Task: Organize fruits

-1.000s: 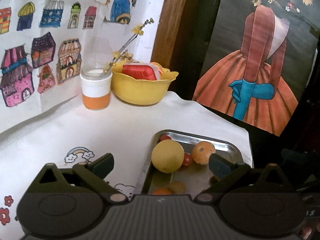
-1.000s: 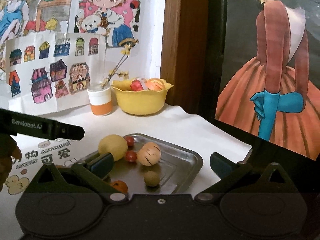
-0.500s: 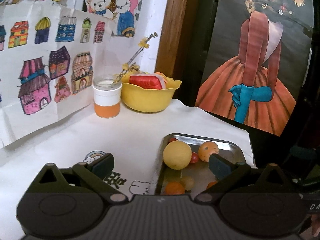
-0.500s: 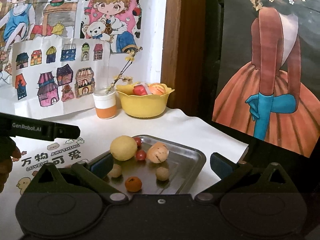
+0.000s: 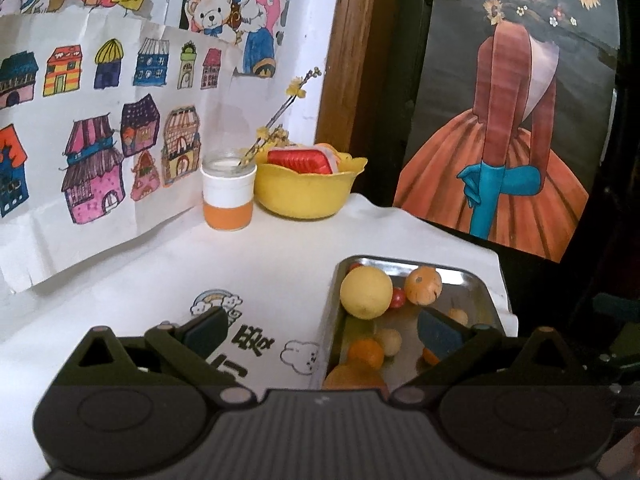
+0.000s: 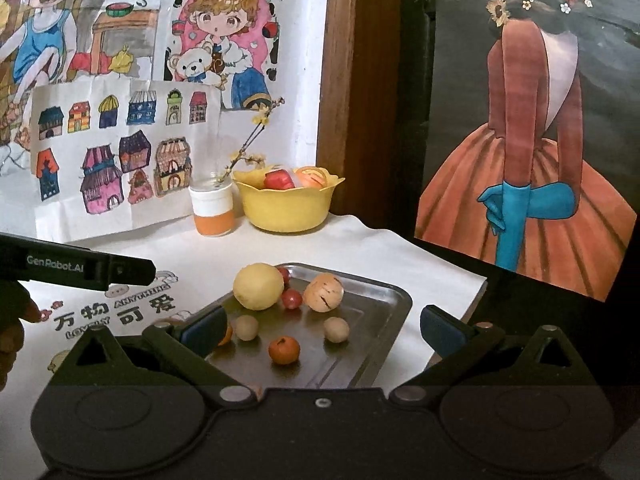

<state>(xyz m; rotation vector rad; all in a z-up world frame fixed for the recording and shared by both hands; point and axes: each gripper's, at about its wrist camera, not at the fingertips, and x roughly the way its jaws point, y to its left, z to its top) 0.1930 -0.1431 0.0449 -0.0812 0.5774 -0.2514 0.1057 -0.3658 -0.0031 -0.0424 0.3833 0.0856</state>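
It was a lived-in home, most likely a child's corner. Hand-coloured drawings (image 6: 116, 160) of little houses and cartoon children were taped to the white wall behind the desk (image 6: 360, 240), which was covered with a white cloth printed with cartoon figures and lettering. A wooden door frame (image 6: 340, 80) stood right of the drawings, and beyond it hung a large painted poster (image 6: 532, 140) of a figure in an orange dress. At the foot of the drawings sat a yellow bowl (image 6: 286, 210) and a jar (image 6: 212, 208) holding a flowering twig, with a metal tray (image 6: 376, 316) of fruit nearer the camera.
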